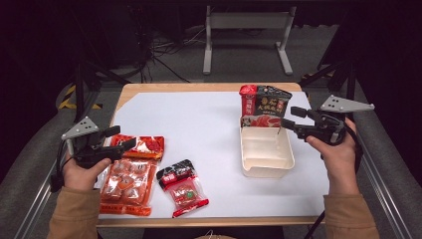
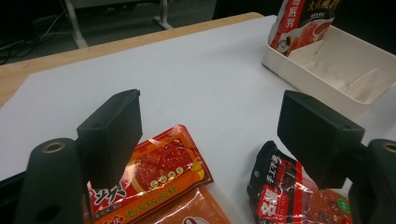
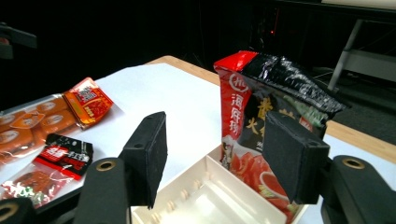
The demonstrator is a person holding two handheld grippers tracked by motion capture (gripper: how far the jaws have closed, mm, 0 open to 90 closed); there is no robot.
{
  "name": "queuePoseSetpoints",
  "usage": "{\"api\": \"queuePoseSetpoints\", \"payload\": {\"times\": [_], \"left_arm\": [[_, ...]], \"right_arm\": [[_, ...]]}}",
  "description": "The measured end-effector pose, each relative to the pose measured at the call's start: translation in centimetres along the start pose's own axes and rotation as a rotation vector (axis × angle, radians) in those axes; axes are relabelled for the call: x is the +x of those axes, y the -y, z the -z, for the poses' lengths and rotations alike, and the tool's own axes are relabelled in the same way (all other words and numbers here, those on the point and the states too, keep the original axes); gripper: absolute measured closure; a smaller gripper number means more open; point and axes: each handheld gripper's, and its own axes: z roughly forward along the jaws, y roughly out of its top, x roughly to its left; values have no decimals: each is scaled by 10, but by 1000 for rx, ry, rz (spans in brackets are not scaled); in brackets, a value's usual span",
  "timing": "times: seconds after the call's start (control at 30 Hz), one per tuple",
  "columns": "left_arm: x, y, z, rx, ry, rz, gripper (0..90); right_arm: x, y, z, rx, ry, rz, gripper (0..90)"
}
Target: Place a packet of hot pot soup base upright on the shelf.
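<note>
A white tray [image 1: 266,167] sits on the right half of the white sheet. A red and black packet [image 1: 263,105] stands upright at the tray's far end. My right gripper [image 1: 290,117] hovers open at the tray's right side, jaws empty, pointing at that packet [image 3: 261,93]. My left gripper [image 1: 122,138] is open above a small orange-red packet [image 1: 148,146], with nothing held. Under the left hand lies a larger orange packet [image 1: 127,186], and to its right a black and red packet [image 1: 182,188].
The white sheet [image 1: 199,129] covers a wooden table [image 1: 149,88]. A metal rail [image 1: 388,189] runs along the table's right side. On the dark floor behind the table are a grey stand [image 1: 246,22] and cables.
</note>
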Motion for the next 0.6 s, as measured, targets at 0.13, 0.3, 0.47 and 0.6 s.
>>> {"api": "queuePoseSetpoints", "payload": {"times": [0.13, 0.3, 0.47, 0.6], "left_arm": [[4, 1, 3, -3, -14, -2, 232], [11, 2, 3, -1, -24, -20, 235], [22, 2, 5, -11, -46, -18, 239], [32, 1, 5, -3, -50, -8, 245]], "right_arm": [[1, 13, -1, -14, -13, -26, 403], [1, 21, -7, 13, -49, -15, 410], [5, 25, -11, 36, -59, 4, 410], [7, 27, -14, 35, -54, 13, 412]]}}
